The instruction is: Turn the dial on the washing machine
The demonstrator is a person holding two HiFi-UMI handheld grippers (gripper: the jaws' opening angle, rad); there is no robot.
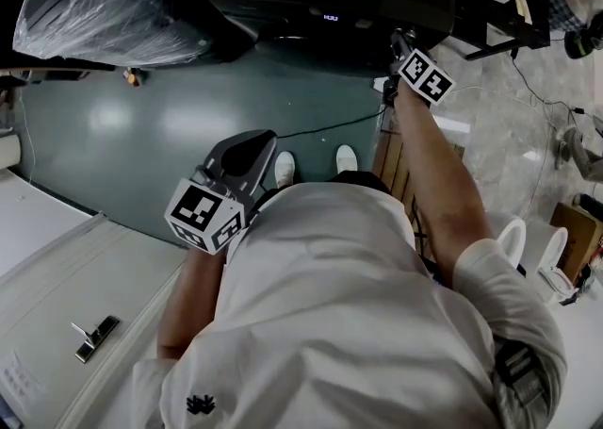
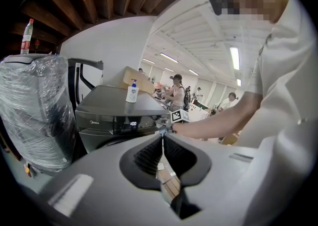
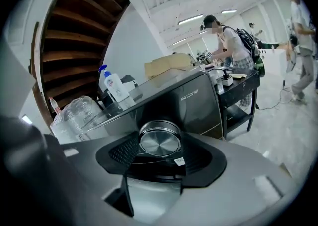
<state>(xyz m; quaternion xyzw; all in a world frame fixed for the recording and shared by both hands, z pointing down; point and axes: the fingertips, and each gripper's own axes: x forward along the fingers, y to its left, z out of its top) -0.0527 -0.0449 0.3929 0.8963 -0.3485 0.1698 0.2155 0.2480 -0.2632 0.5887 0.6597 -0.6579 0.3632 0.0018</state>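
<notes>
Closest in, my right gripper (image 3: pixel 161 146) is standing wide around the washing machine's (image 3: pixel 198 108) dial (image 3: pixel 160 140), not squeezing, so I am risking a slip over its smooth rim if I twist too soon.

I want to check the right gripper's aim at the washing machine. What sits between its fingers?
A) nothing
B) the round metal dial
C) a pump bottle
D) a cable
B: the right gripper view shows the dial on the washing machine sitting between the fingers of the right gripper.
</notes>
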